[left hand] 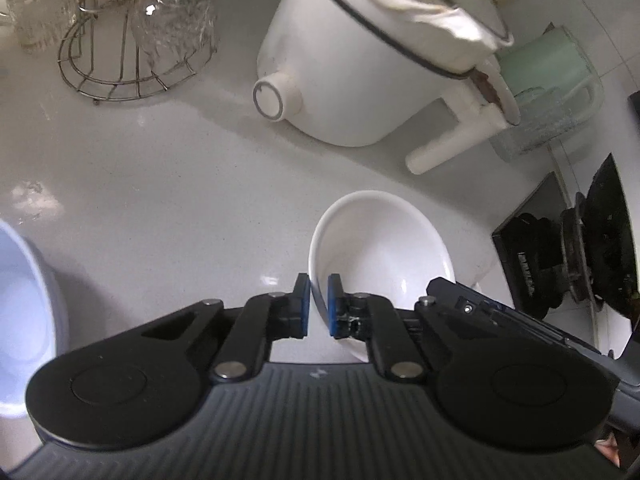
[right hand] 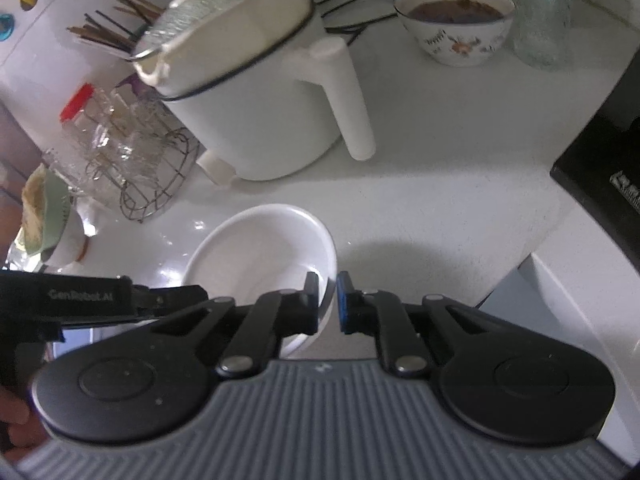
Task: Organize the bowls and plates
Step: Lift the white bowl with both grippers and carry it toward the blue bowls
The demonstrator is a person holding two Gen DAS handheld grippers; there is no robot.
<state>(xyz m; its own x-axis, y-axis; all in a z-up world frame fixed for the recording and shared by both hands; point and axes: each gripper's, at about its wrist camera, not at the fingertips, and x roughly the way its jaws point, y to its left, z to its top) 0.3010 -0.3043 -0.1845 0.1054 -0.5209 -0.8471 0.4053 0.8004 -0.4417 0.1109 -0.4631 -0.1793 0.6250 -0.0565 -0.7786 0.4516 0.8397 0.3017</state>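
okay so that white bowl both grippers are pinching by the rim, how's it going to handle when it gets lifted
The white bowl looks like glazed ceramic, so probably rigid but breakable. Its glossy rim may slip between the left gripper and right gripper; opposite-side grips should limit tipping.

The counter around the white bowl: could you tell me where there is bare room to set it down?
Both grippers, left and right, clamp the white bowl. Bare counter lies between it, the wire rack and the white pot. Crowded behind the pot.
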